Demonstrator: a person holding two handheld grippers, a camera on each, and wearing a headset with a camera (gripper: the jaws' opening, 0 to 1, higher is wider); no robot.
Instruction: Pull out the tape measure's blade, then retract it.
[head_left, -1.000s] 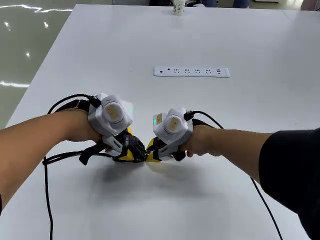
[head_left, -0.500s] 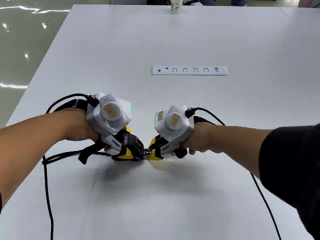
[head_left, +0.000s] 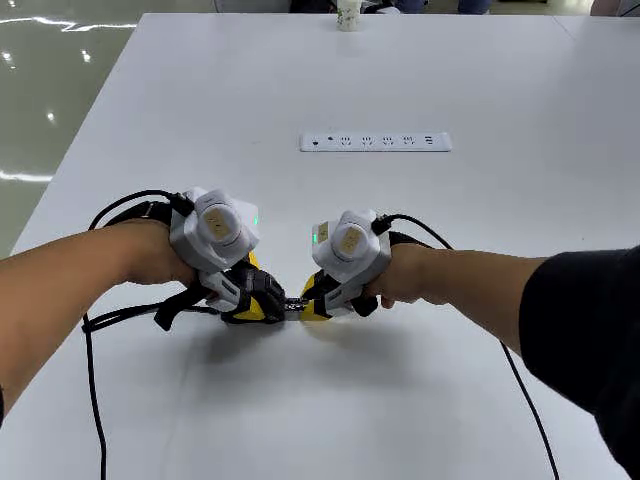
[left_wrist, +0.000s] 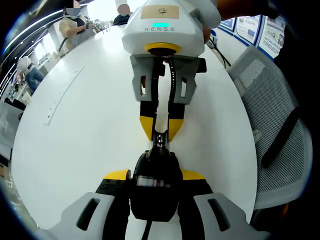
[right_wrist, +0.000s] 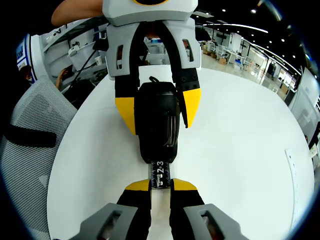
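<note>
A black tape measure (left_wrist: 155, 195) rests low over the white table, and my left gripper (left_wrist: 155, 175) is shut on its body with yellow pads on both sides. A short length of blade (right_wrist: 160, 176), printed with 2 and 3, sticks out of the case (right_wrist: 157, 127). My right gripper (right_wrist: 160, 186) is shut on the blade's end. In the head view the left gripper (head_left: 252, 298) and right gripper (head_left: 312, 300) face each other tip to tip, and a sliver of blade (head_left: 293, 302) bridges the small gap. The right gripper (left_wrist: 160, 131) faces the left gripper view head-on.
A white power strip (head_left: 375, 142) lies mid-table beyond the grippers. A paper cup (head_left: 348, 14) stands at the far edge. Black cables (head_left: 95, 330) trail off both hands. The table's left edge (head_left: 60, 190) is near, and a mesh chair (left_wrist: 280, 125) stands beside the table.
The two grippers have drawn slightly apart. A short bit of blade now shows between them, where the tips were touching.
</note>
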